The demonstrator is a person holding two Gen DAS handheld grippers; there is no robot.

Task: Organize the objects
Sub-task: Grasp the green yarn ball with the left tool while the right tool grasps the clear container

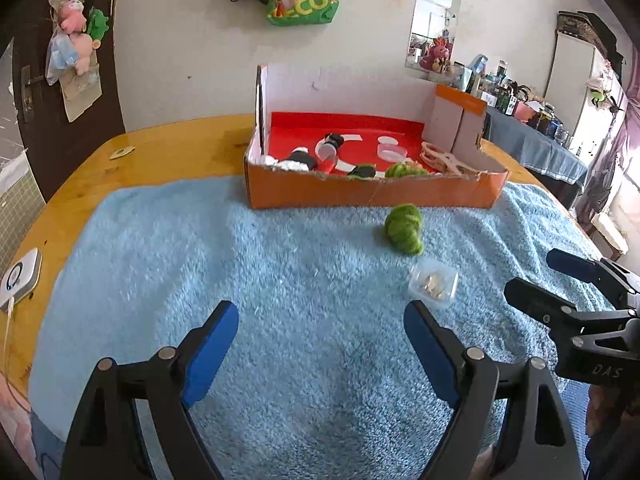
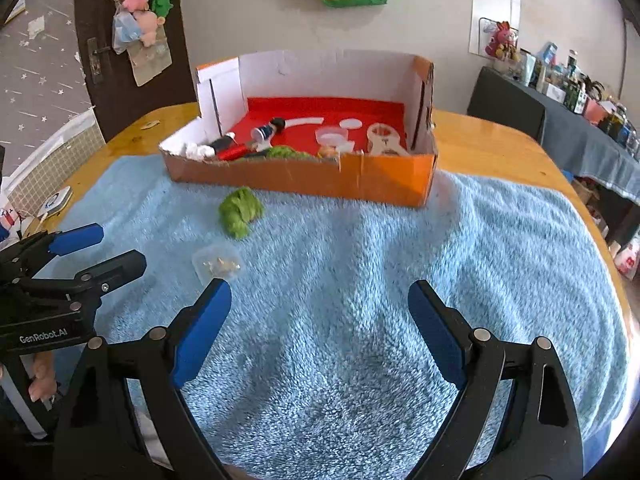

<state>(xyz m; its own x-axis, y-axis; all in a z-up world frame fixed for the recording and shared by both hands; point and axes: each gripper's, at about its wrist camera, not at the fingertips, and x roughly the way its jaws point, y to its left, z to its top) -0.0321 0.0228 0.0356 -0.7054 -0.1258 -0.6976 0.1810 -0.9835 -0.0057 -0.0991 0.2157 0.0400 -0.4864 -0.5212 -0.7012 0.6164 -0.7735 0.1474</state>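
An orange cardboard box [image 1: 360, 194] [image 2: 392, 184] with a red floor stands at the far side of a light blue towel [image 1: 260, 280] [image 2: 380, 264]. It holds several small items, among them green yarn [image 1: 402, 170]. A loose ball of green yarn [image 1: 405, 229] [image 2: 240, 212] lies on the towel in front of the box. A small clear plastic box [image 1: 433, 283] [image 2: 217, 263] lies nearer to me. My left gripper [image 1: 320, 316] [image 2: 100, 248] is open and empty above the towel. My right gripper [image 2: 320, 296] [image 1: 532, 276] is open and empty beside it.
The towel covers a wooden table [image 1: 168, 148] [image 2: 492, 136]. A white device with a cable [image 1: 20, 280] lies at the table's left edge. A dark door [image 2: 116, 40] and a wall stand behind; a cluttered side table [image 2: 580, 120] is at the right.
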